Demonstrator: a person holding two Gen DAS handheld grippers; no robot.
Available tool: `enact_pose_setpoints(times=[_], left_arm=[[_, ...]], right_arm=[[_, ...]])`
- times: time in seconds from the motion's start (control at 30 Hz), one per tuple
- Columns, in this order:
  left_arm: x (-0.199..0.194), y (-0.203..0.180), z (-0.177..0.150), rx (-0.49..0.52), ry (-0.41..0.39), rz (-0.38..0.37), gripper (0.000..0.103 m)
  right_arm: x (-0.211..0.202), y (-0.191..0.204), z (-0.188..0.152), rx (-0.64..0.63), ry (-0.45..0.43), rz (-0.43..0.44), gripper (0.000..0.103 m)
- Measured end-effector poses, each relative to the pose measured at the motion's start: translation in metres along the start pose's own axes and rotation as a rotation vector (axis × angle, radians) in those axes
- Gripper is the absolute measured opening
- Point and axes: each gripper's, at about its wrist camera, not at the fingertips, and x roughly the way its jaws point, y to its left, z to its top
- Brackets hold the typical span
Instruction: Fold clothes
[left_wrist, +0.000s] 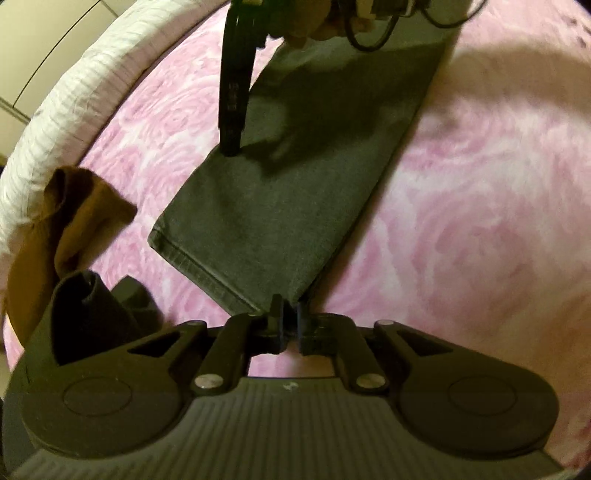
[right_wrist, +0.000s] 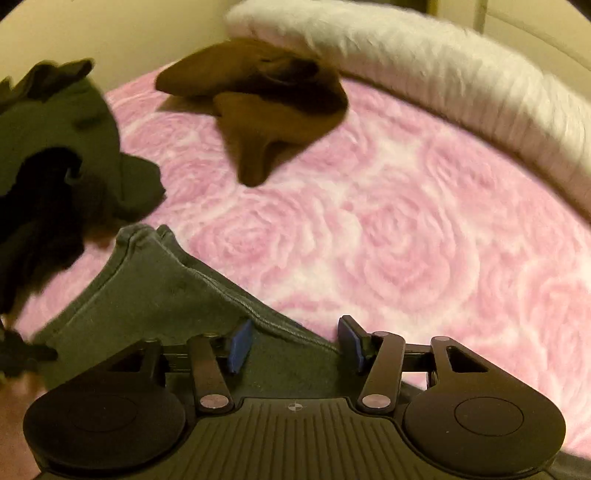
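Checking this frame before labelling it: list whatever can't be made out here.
- Left wrist view: the far end of the long grey denim garment is hidden under the right gripper and its shadow.
- Left wrist view: whether the left gripper pinches the hem; its own fingers cover it.
- Right wrist view: the dark crumpled clothes pile is blurred and cut by the left edge.

Bedroom at home, clearly

Everything's sitting on a bed with a pink rose-print blanket (right_wrist: 388, 229), a white quilt (right_wrist: 424, 66) is bunching along its edge, loose clothes (right_wrist: 266, 96) are lying around, and cream cabinet doors (left_wrist: 48, 40) are showing behind.
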Motion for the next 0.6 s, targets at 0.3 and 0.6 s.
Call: enact_pose_setpoints(times=[0.3, 0.6], left_arm=[[-0.014, 0.003, 0.032, -0.111, -0.023, 0.000, 0.008], [-0.012, -0.042, 0.156, 0.086, -0.095, 0.047, 0.028]], right_arm=[[-0.102, -0.045, -0.098, 0.146, 0.006, -0.256, 0.053], [-0.229, -0.143, -0.249, 0.499, -0.016, -0.515, 0.053]])
